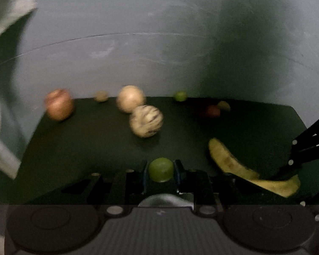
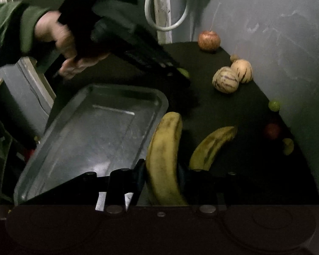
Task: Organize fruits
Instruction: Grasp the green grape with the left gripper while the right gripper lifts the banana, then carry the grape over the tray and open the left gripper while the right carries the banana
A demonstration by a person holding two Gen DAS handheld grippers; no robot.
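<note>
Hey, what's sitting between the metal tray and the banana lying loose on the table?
In the right wrist view, the banana held in the right gripper lies between the metal tray and the loose banana.

Metal tray (image 2: 91,131) is bare inside, so there's room to drop in, but the left gripper (image 2: 180,74) hangs over its 1 o'clock corner. Second banana (image 2: 212,146) lies at 3 o'clock of the tray. Two striped melons (image 2: 225,82) touch near the wall (image 2: 276,42), tight squeeze behind them.
</note>
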